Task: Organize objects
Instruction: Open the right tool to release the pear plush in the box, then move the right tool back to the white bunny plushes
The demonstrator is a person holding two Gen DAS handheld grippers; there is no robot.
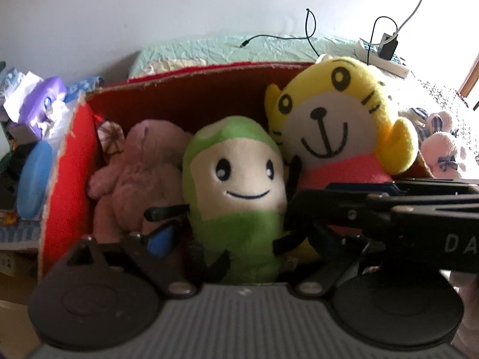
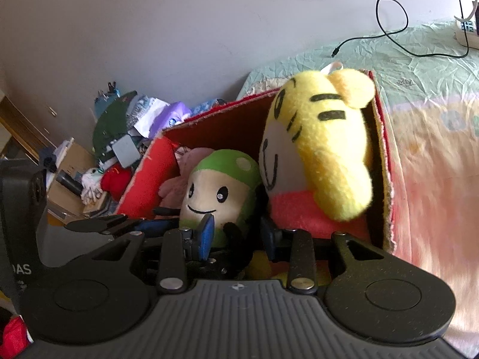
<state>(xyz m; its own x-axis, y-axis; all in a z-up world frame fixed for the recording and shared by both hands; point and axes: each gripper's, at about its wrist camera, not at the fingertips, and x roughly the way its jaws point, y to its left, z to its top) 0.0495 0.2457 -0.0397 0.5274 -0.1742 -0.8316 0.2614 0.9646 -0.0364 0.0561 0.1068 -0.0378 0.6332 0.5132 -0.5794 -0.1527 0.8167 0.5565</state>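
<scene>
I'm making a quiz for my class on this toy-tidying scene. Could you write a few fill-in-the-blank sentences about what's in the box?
1. The plush toys sit inside a cardboard box whose colour is ____.
2. The yellow tiger plush wears a shirt coloured ____.
3. Between the pink plush and the tiger stands a smiling plush whose body is ____.
4. On the bed cover behind the box lies a loose black ____.

Missing words: red; pink; green; cable

Black linkage claw (image 2: 236,233), blue pads (image 2: 206,233), silver screws, ribbed grey body.
</scene>
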